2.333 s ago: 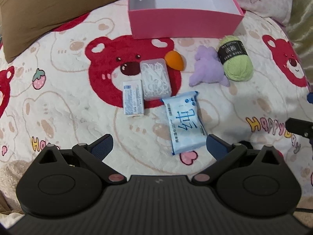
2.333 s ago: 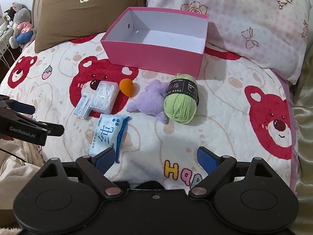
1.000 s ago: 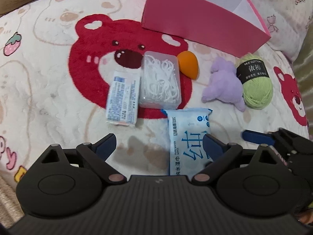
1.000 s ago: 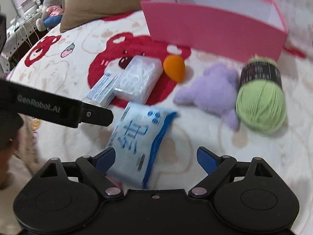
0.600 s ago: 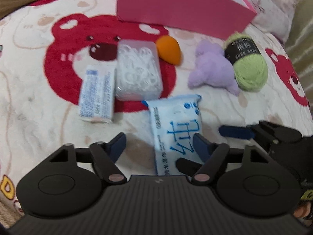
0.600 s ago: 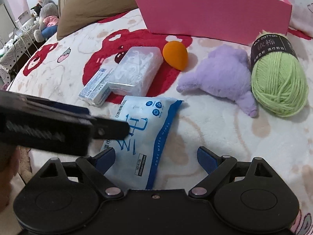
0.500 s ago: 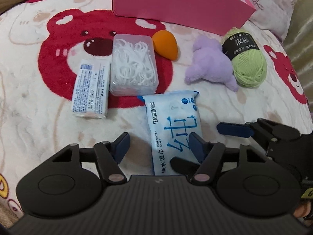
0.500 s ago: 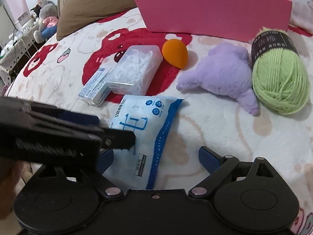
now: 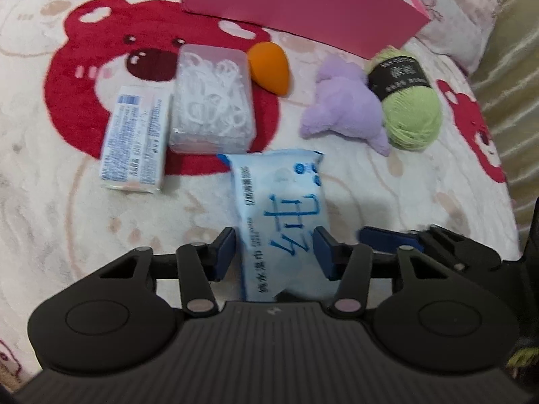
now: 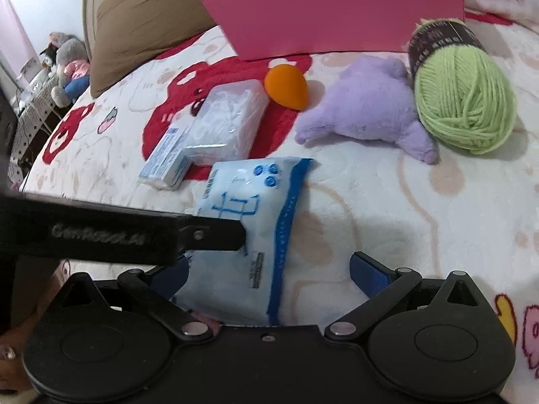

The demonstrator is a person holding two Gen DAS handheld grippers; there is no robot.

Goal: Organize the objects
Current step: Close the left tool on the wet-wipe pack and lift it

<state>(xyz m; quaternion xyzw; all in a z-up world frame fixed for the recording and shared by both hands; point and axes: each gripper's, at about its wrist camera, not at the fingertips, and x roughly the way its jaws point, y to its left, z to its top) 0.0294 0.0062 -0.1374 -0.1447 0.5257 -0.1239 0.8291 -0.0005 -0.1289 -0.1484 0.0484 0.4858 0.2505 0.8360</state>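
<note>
On the cream bear-print blanket, a small white and blue printed carton is seen leftmost, touching a clear plastic box of white floss picks. The left gripper is closing around the near end of a pale blue wet-wipes packet, blue pads at both edges. The right gripper is spread wide, clasping nothing, beside that packet.
</note>
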